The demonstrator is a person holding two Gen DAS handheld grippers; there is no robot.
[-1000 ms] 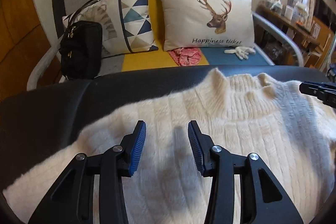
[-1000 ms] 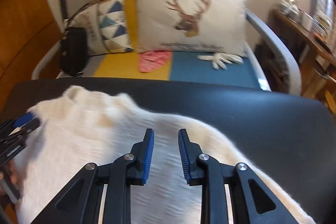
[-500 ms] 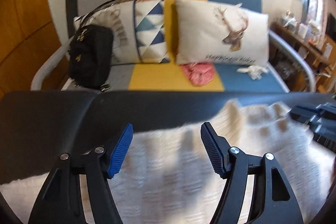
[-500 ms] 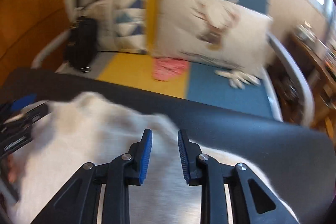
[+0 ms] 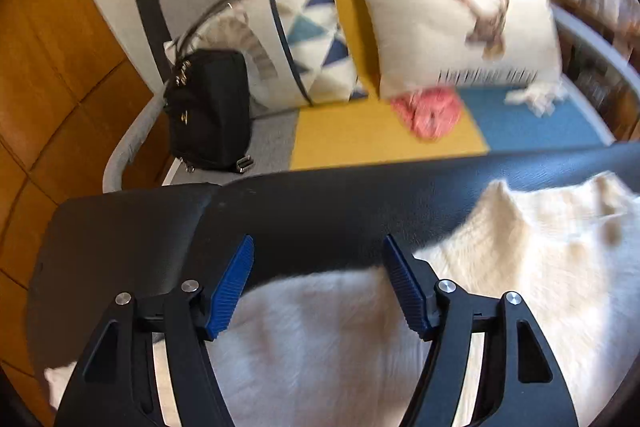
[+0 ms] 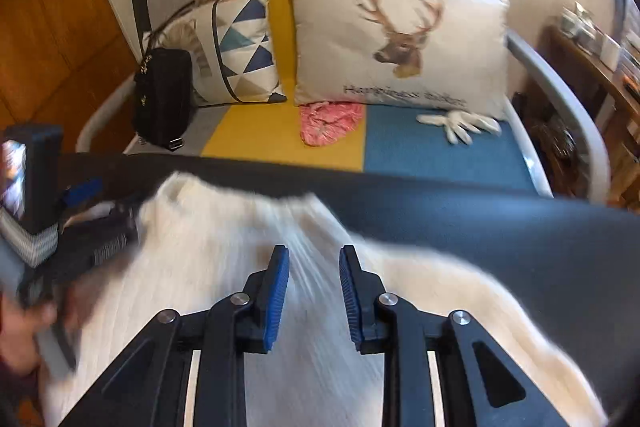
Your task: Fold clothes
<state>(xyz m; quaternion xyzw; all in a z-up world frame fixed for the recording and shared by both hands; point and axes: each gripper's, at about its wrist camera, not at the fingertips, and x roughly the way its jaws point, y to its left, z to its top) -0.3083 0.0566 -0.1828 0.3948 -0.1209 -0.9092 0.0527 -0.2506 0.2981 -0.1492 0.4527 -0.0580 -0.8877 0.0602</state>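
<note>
Holding both grippers over a cream sweater (image 5: 500, 279) spread on a black table (image 5: 320, 211), you have nothing gripped. Your left gripper (image 5: 318, 281) has its blue pads wide apart at the sweater's far edge, toward 9 o'clock. Your right gripper (image 6: 313, 291) has its pads a little apart over the knit near 6 o'clock. Beyond the table, at 12 o'clock, a sofa (image 6: 432, 151) holds a deer cushion (image 6: 400, 43), a black bag (image 5: 208, 115) and a pink cloth (image 6: 328, 123).
</note>
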